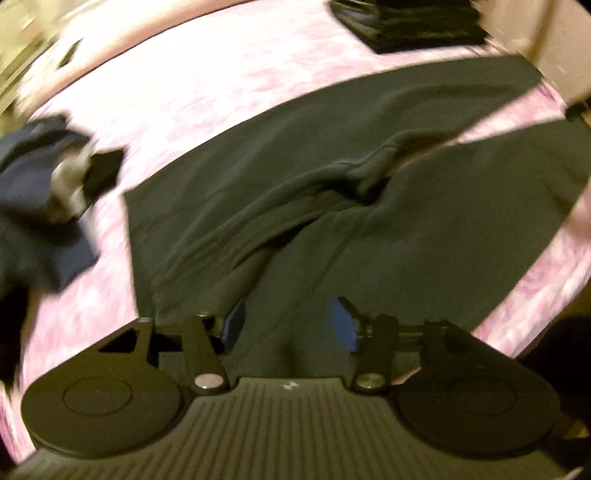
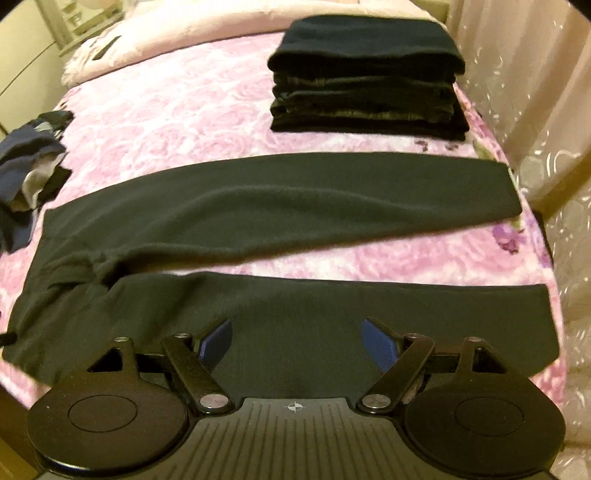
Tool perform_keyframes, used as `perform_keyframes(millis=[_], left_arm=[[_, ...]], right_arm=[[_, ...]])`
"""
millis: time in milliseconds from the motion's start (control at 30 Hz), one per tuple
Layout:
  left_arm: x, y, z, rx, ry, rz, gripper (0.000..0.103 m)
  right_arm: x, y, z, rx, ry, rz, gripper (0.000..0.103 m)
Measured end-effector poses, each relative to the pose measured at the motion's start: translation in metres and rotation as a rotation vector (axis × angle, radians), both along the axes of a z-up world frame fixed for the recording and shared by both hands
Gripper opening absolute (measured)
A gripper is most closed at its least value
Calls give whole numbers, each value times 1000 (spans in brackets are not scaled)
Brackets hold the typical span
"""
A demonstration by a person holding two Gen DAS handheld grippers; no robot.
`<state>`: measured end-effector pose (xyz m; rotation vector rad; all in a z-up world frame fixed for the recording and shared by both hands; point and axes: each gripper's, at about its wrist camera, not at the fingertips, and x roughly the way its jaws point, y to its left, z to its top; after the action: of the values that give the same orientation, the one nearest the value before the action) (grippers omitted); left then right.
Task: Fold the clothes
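Note:
A pair of dark trousers (image 2: 258, 206) lies spread on the pink floral bedspread (image 2: 177, 118), legs apart and pointing right. In the left wrist view the trousers (image 1: 332, 206) fill the middle, with the crotch seam bunched. My left gripper (image 1: 290, 326) is open, its blue pads on either side of the fabric near the waist end. My right gripper (image 2: 297, 341) is open, low over the near trouser leg (image 2: 332, 310), gripping nothing.
A stack of folded dark clothes (image 2: 367, 77) stands at the back right of the bed, also showing in the left wrist view (image 1: 410, 22). A heap of unfolded blue and grey clothes (image 2: 29, 166) lies at the left edge. A curtain (image 2: 535, 110) hangs on the right.

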<state>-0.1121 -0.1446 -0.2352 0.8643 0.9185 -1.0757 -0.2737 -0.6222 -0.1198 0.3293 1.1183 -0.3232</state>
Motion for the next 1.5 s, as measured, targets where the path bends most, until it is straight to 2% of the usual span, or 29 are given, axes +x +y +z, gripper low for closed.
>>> perform_keyframes(millis=[67,367,533,700,867,1100,1500], left_arm=[[-11,9,14,-18,-15,67,67],[-97,33,66,-78,-63,259,93],[-141,42,72,-57,-64,333,96],[-163,49,79,-47,-67,334,98],[-158,54,88,-50,-102,345,98],[-145,61,95,-73,-108,381,98],[-139,64,92,-75,-77,385,98]], right_arm=[[-12,-1,8,-10,-13,34,87],[-78,-29,22,-79,-8,187,87],[-113,-45,23,-62,30,173,87],[-127,-46,30,-62,51,157,87],[-123,-33,42,-55,31,176,87],[-107,-7,50,-65,15,230,87],[-91,9,49,-113,48,291,87]])
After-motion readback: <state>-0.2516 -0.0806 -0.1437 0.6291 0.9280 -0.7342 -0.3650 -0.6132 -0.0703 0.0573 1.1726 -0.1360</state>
